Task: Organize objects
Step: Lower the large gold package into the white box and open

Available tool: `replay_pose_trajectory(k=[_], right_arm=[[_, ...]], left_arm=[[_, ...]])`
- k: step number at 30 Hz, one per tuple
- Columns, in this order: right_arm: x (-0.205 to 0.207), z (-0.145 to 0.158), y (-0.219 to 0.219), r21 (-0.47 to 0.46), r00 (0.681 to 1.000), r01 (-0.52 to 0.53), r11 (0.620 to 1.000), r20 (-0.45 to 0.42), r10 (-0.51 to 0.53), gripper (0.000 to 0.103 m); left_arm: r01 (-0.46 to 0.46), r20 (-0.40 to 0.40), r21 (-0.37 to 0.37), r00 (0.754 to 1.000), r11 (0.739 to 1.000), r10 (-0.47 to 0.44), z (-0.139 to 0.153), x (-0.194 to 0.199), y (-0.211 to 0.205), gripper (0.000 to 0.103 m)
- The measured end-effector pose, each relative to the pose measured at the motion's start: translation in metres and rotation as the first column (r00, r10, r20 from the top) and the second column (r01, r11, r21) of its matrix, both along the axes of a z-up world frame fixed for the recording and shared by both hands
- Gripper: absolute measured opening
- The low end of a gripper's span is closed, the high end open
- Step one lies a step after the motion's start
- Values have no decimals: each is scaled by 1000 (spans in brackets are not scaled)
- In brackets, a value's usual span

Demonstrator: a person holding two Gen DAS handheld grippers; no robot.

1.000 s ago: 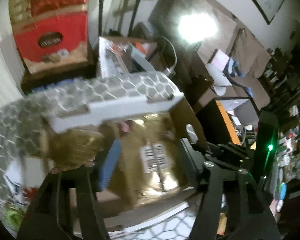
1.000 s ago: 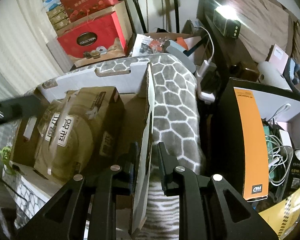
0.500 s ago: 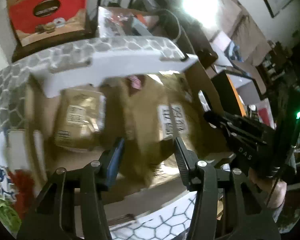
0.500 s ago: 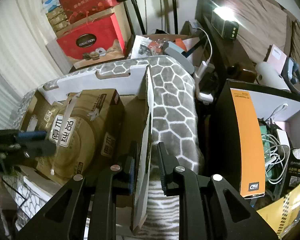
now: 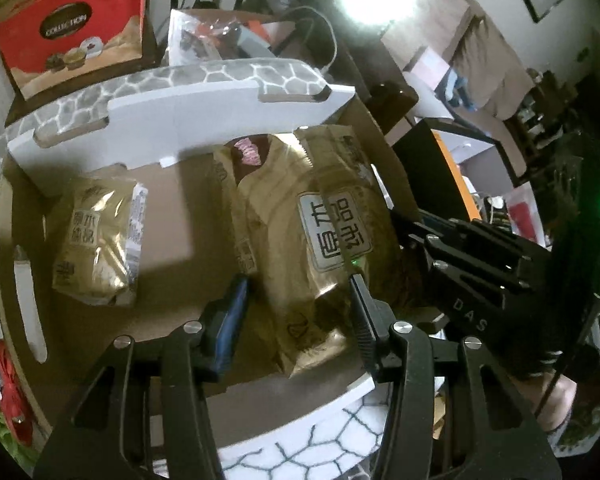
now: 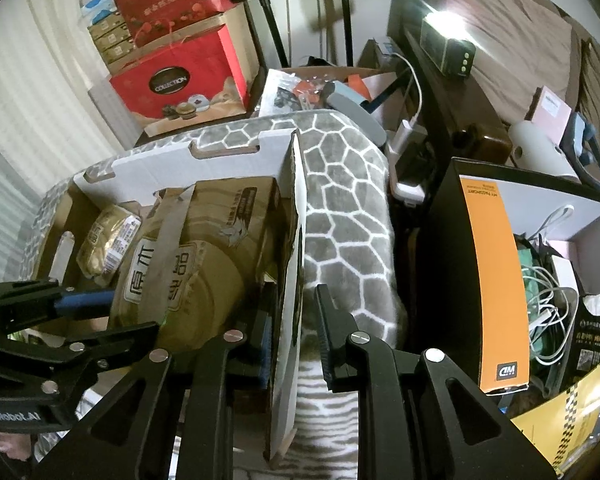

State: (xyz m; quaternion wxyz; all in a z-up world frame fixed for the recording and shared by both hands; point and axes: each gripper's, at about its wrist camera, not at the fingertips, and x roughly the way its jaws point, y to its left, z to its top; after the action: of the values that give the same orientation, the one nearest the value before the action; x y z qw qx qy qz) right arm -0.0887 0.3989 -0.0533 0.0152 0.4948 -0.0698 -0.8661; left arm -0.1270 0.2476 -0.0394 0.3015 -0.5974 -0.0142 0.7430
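Observation:
A cardboard box (image 5: 168,196) with white flaps sits on a grey honeycomb blanket (image 6: 340,208). Inside lie a large gold tissue multipack (image 5: 320,240) and a small gold tissue pack (image 5: 96,248). My left gripper (image 5: 296,308) has its fingers on both sides of the large multipack (image 6: 188,264), closed on its near end. My right gripper (image 6: 292,328) straddles the box's upright right flap (image 6: 290,280), pinching it. The left gripper also shows in the right wrist view (image 6: 84,316).
Red gift boxes (image 6: 176,80) are stacked behind the box. A black shelf unit with an orange book (image 6: 492,280) stands at the right, with cables and clutter. A bright lamp (image 6: 448,36) sits at the back on dark furniture.
My left gripper has swung over the box and lowered the large multipack into it. The small pack is now in view. The right gripper has stayed on the flap.

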Motion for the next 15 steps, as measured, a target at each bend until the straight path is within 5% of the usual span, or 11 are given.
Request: replay_pose_trajectory(k=[11,15], right_arm=[[-1,-5,-1,2,1000,4,1000,11,-4,19],[1,-6,-2,5,1000,2,1000,13,-2,19]], left_arm=[[-79,-131,75,987,994,88,64,-2,-94,73],[-147,-209,3,967,989,145,74,-10,-141,76]])
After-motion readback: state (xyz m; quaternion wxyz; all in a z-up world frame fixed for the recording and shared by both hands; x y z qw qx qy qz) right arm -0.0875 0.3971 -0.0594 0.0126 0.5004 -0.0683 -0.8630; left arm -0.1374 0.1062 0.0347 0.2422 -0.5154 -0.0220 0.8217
